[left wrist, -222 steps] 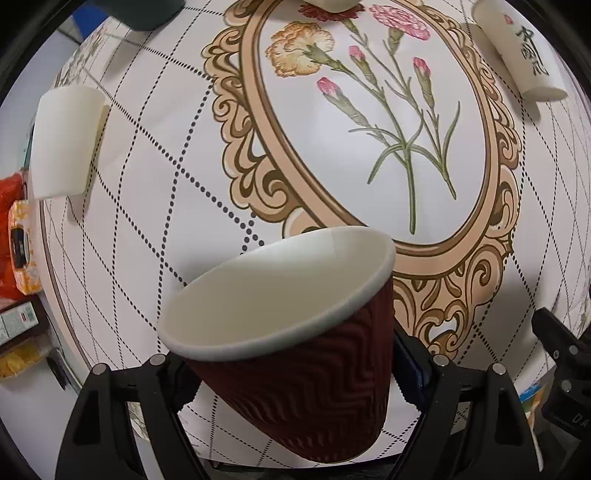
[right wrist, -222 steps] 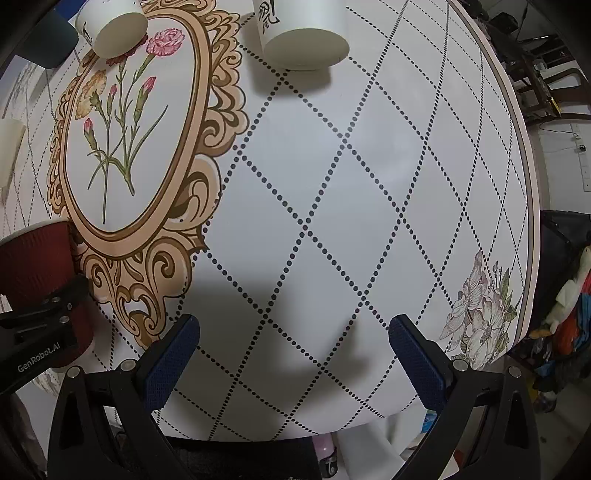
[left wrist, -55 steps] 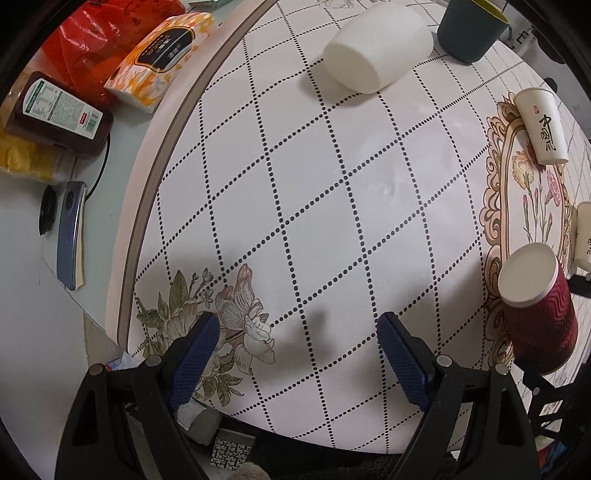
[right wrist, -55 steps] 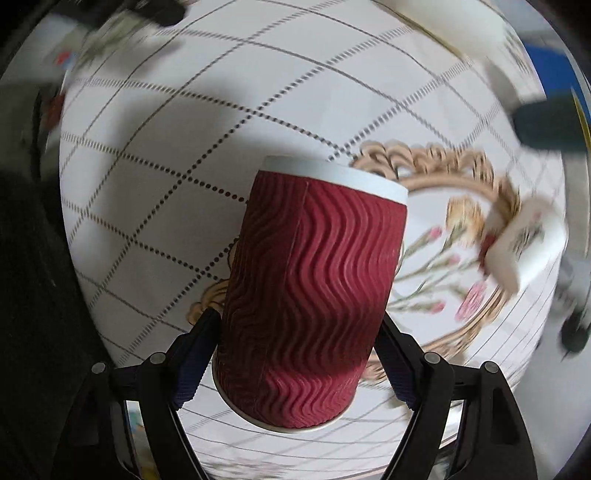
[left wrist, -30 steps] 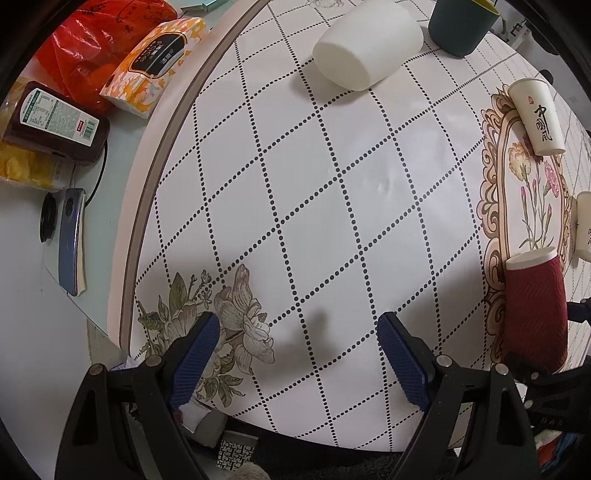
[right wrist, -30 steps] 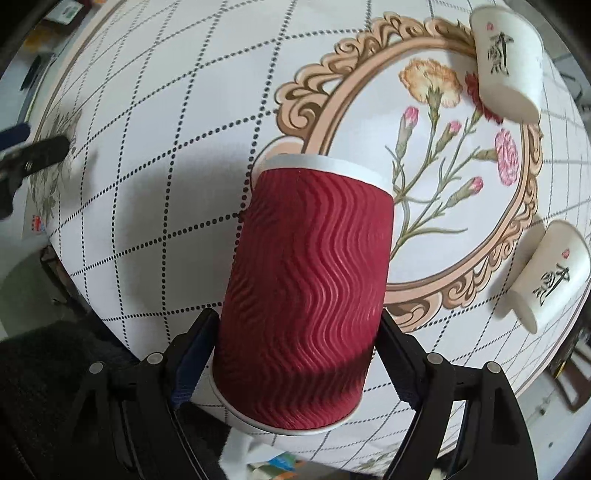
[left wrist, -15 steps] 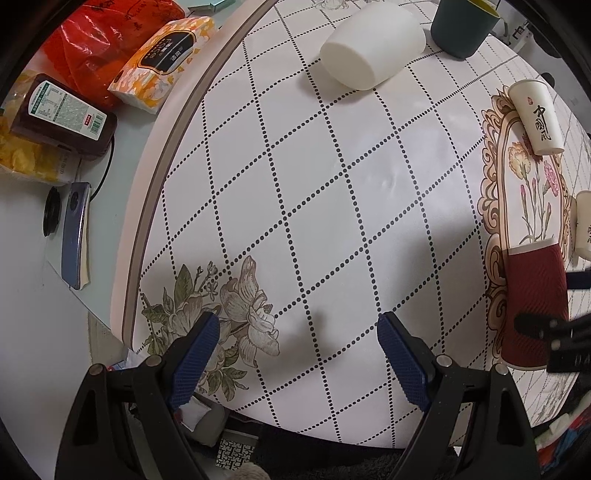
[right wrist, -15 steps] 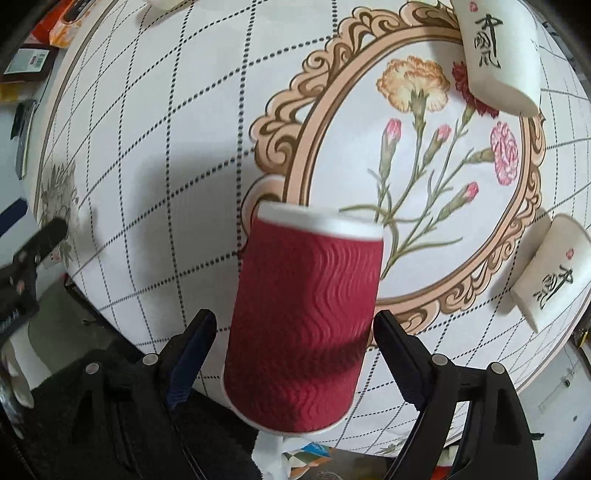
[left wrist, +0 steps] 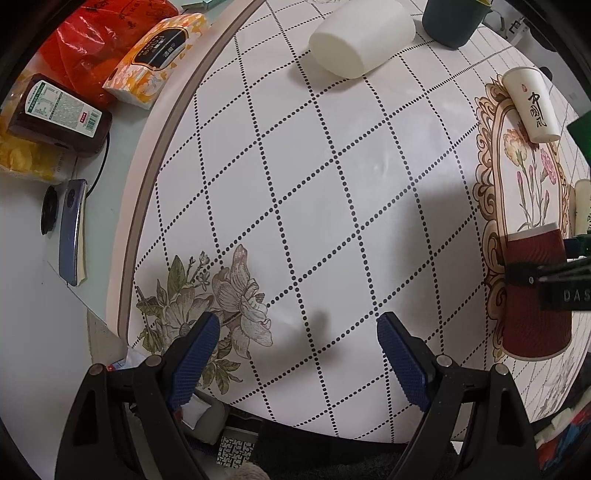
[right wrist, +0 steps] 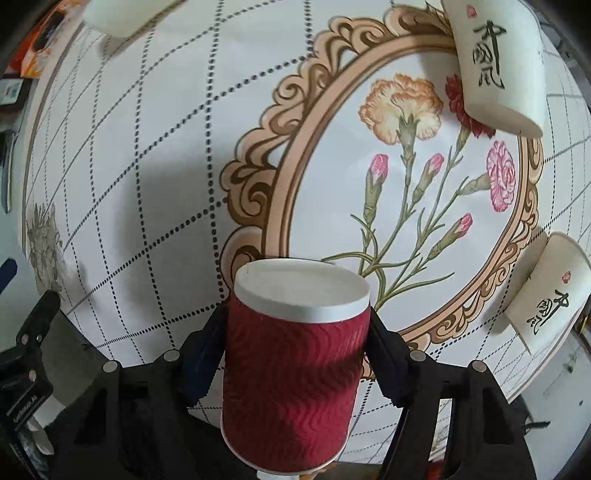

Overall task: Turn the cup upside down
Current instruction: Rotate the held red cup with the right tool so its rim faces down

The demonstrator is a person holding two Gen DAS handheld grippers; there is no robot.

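Observation:
The dark red ribbed paper cup (right wrist: 291, 373) is upside down, white base up and wider rim down, and my right gripper (right wrist: 295, 354) is shut on it, one finger on each side. It hangs over the ornate flower frame on the round table (right wrist: 155, 155), near the table's near edge. The left wrist view shows the same cup (left wrist: 532, 295) at the far right with the right gripper's black fingers across it. My left gripper (left wrist: 299, 347) is open and empty above the table's flower print near the edge.
Two white printed paper cups (right wrist: 495, 70) (right wrist: 546, 295) lie on their sides by the frame. A plain white cup (left wrist: 362, 37) lies on its side and a dark green cup (left wrist: 454, 18) stands at the far side. Tissue pack (left wrist: 155, 55), bottle (left wrist: 59, 114) and phone (left wrist: 72, 229) lie off the table's left edge.
My right gripper has drawn back and lowered with the inverted red cup, so the cup sits lower and smaller in its view. My left gripper stays still and open.

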